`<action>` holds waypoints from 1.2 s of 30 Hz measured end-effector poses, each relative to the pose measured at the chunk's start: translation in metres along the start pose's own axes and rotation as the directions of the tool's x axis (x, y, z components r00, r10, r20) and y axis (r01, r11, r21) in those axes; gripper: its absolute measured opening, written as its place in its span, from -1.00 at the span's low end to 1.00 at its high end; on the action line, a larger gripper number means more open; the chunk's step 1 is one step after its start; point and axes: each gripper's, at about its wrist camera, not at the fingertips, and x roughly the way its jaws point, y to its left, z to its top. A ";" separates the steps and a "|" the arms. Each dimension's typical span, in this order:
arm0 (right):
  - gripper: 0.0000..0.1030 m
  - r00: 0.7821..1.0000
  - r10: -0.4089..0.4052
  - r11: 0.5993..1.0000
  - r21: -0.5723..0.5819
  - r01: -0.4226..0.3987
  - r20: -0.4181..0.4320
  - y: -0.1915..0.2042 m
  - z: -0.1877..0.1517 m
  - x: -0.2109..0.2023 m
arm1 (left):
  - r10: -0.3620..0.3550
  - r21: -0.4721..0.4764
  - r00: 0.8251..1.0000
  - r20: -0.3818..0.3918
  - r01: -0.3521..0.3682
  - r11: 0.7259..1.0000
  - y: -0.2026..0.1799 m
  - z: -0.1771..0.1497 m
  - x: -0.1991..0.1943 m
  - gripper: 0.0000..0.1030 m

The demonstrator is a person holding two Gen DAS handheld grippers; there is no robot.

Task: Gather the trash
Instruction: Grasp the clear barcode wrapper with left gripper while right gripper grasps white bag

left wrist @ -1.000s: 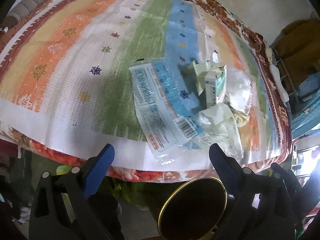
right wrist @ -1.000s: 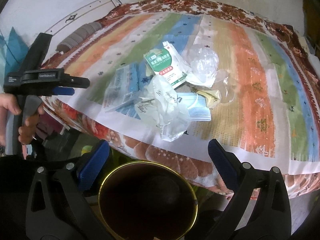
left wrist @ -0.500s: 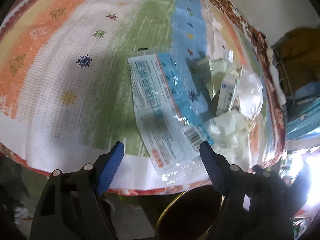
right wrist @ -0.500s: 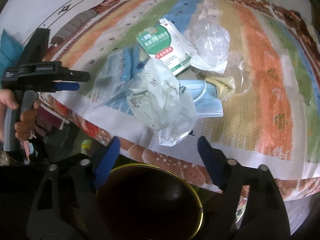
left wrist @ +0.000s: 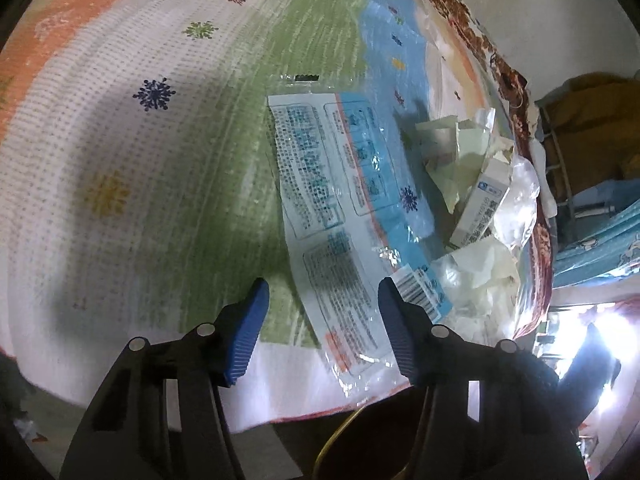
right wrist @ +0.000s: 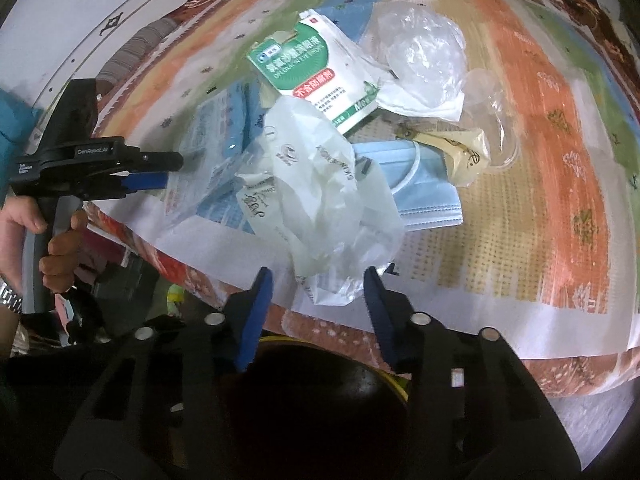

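Observation:
A pile of trash lies near the front edge of a striped tablecloth [left wrist: 160, 160]. My left gripper [left wrist: 322, 300] is open, its blue pads on either side of the near end of a flat clear printed wrapper [left wrist: 332, 216]. My right gripper [right wrist: 318, 284] is open around the lower end of a crumpled white plastic bag [right wrist: 320, 184]. Behind the bag lie a green-and-white medicine box [right wrist: 316, 68], a blue face mask [right wrist: 428, 188], a clear plastic bag [right wrist: 424, 48] and a yellowish wrapper [right wrist: 460, 152]. The left gripper also shows in the right wrist view [right wrist: 152, 168].
A dark round bin with a gold rim [right wrist: 320, 408] sits below the table edge under both grippers; it also shows in the left wrist view [left wrist: 360, 448]. A small white carton [left wrist: 484, 208] and crumpled paper [left wrist: 452, 156] lie right of the printed wrapper.
Both grippers have moved forward over the table edge toward the trash and their jaws have narrowed, the left around the printed wrapper, the right around the white bag.

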 end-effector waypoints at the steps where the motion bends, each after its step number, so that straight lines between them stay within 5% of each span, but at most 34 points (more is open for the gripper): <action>1: -0.33 1.000 0.005 1.000 0.011 -0.005 -0.002 -0.002 0.000 0.001 | -0.007 -0.002 1.000 0.005 0.007 1.000 0.000 0.001 0.001 0.08; 6: -0.51 0.999 0.032 0.999 0.033 -0.032 -0.006 -0.007 0.002 0.007 | -0.012 -0.009 0.999 0.030 0.012 1.000 0.001 0.004 0.005 -0.09; 8: -0.64 0.999 0.037 0.999 0.032 -0.037 -0.006 -0.007 0.002 0.007 | -0.011 -0.007 0.999 0.031 0.011 1.000 0.000 0.005 0.005 -0.42; 14: -0.86 1.000 0.025 1.000 0.012 -0.025 0.007 -0.001 0.005 0.002 | 0.009 0.007 1.000 0.022 -0.009 1.000 -0.007 0.006 0.009 -0.91; 23: -0.96 0.998 0.008 1.000 -0.017 -0.007 0.063 -0.001 0.014 -0.023 | -0.017 0.011 0.995 0.100 0.016 1.000 -0.030 0.011 -0.022 -1.00; 36: -0.97 0.989 -0.033 0.999 0.006 0.033 0.146 -0.009 0.010 -0.063 | 0.025 0.084 0.975 0.222 -0.044 0.995 -0.078 -0.008 -0.092 -1.00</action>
